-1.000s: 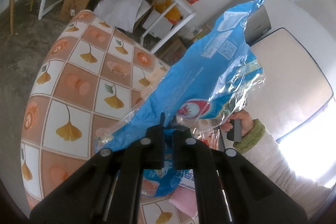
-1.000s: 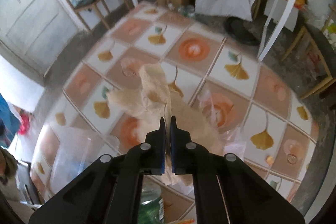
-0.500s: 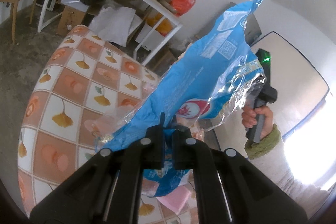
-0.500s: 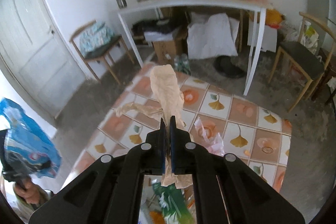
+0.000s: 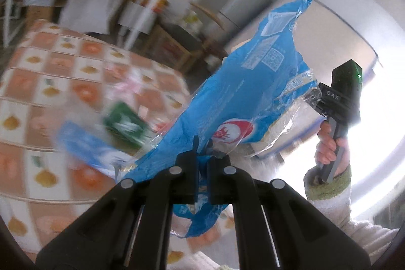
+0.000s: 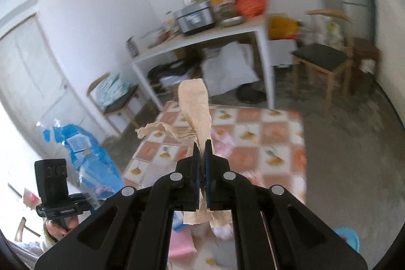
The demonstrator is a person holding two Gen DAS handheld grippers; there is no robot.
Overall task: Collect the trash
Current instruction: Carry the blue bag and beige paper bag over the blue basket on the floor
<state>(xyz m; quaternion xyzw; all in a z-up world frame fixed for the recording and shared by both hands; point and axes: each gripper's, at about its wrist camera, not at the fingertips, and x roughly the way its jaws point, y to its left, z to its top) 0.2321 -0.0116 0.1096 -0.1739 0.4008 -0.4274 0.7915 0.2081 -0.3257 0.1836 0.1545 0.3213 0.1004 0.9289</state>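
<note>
Trash is up in both grips: the left hand-held gripper (image 5: 201,153) is clamped tight on one blue plastic wrapper (image 5: 255,90), which rises toward the upper right of its view; the right hand-held gripper (image 6: 201,152) pinches one beige crumpled paper (image 6: 196,105) standing at centre frame. Below lies one desk (image 6: 255,141) in a checked leaf-print cloth, with blurred litter including one green packet (image 5: 125,124).
</note>
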